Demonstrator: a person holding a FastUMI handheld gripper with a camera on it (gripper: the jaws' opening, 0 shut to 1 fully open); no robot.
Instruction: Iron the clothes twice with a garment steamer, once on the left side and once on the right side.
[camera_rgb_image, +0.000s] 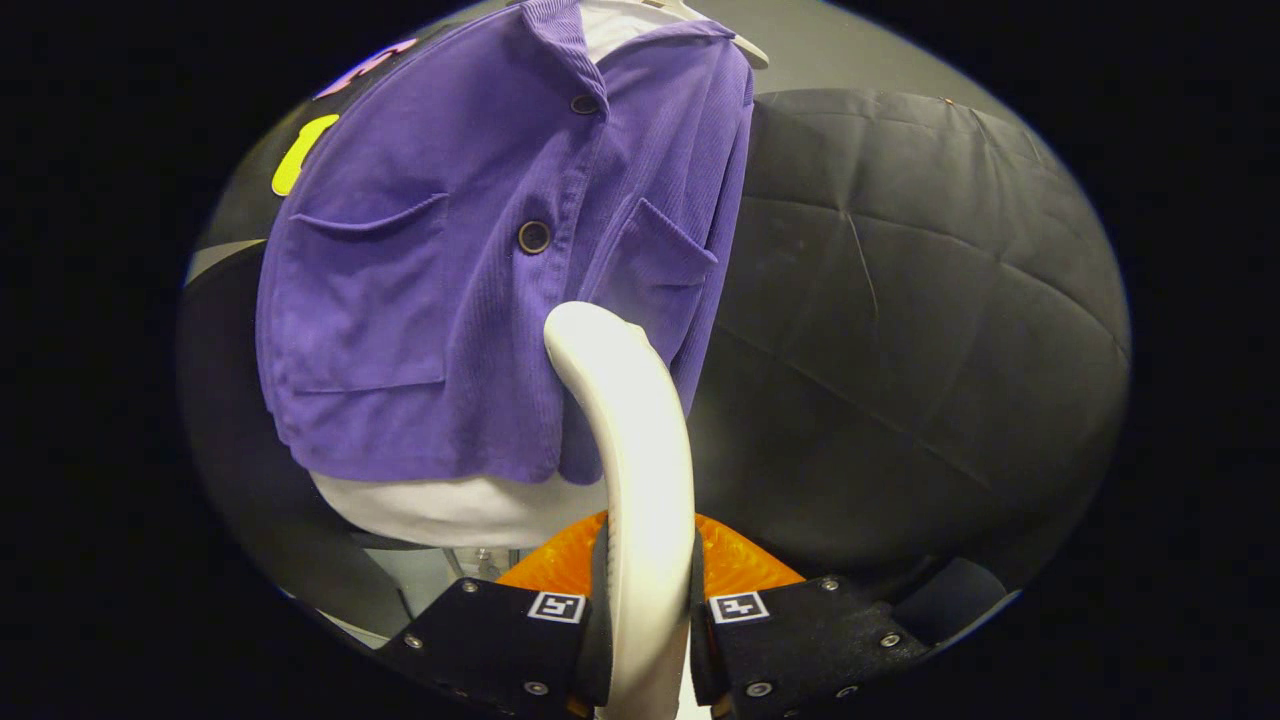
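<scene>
Steamer (625, 420) is clamped between both fingers of the gripper (648, 610), head raised against the purple corduroy jacket (450, 260) for ironing.

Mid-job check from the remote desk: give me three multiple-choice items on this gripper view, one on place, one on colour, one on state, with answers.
1. Where is the steamer's head?
A. against the jacket's lower front
B. beside the collar
C. far off the jacket

2. What colour is the jacket?
A. green
B. purple
C. red

3. What are the gripper's fingers at?
A. spread wide apart
B. closed on nothing
C. shut on the steamer

Answers: 1 A, the white head meets the fabric near the hem. 2 B, purple corduroy. 3 C, both fingers press the handle.
</scene>
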